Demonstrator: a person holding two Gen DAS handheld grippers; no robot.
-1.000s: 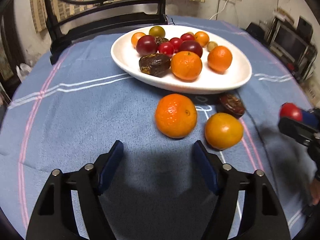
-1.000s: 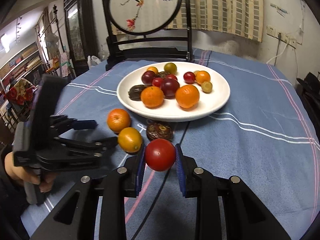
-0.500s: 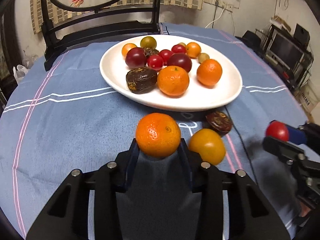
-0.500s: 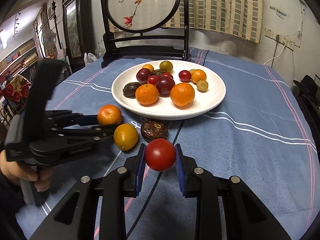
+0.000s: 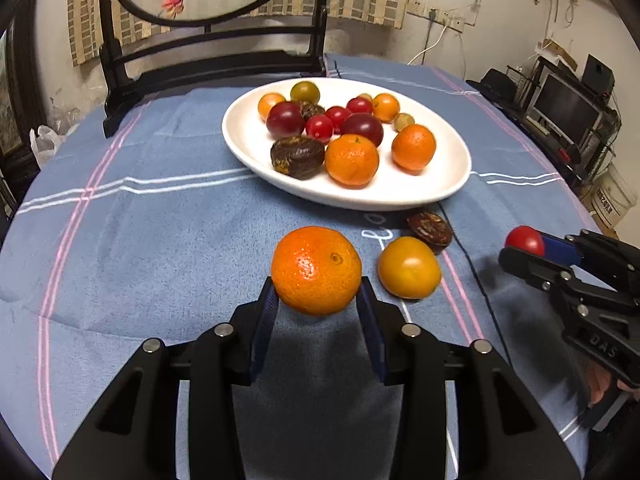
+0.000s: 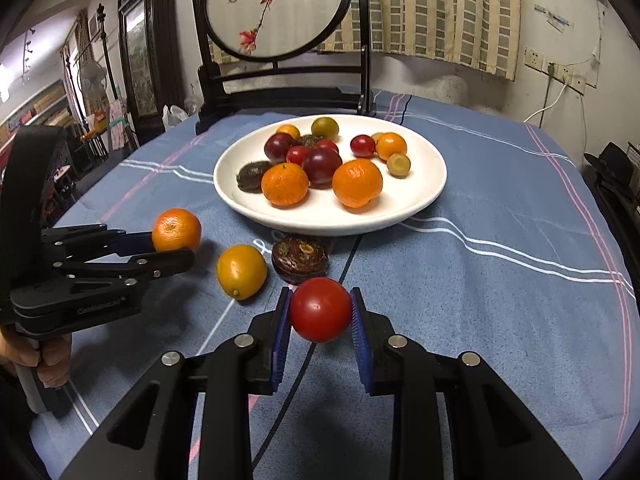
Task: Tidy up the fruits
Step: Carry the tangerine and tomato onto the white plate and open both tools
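Observation:
My left gripper [image 5: 317, 300] is shut on an orange mandarin [image 5: 316, 270] and holds it just above the blue cloth; it also shows in the right wrist view [image 6: 176, 230]. My right gripper [image 6: 320, 312] is shut on a red tomato [image 6: 320, 309], which shows at the right of the left wrist view [image 5: 524, 240]. A white plate [image 6: 424, 196] with several fruits stands beyond both. A yellow-orange fruit [image 6: 241, 271] and a dark wrinkled fruit [image 6: 299, 258] lie on the cloth in front of the plate.
A blue tablecloth [image 6: 500, 280] with white and pink stripes covers the round table. A black framed round screen [image 6: 276, 8] stands behind the plate. Shelves and a monitor [image 5: 568, 108] are off the table's right side.
My left gripper has closed on the mandarin and lifted it slightly off the cloth. My right gripper has kept hold of the tomato and moved a little closer to the plate.

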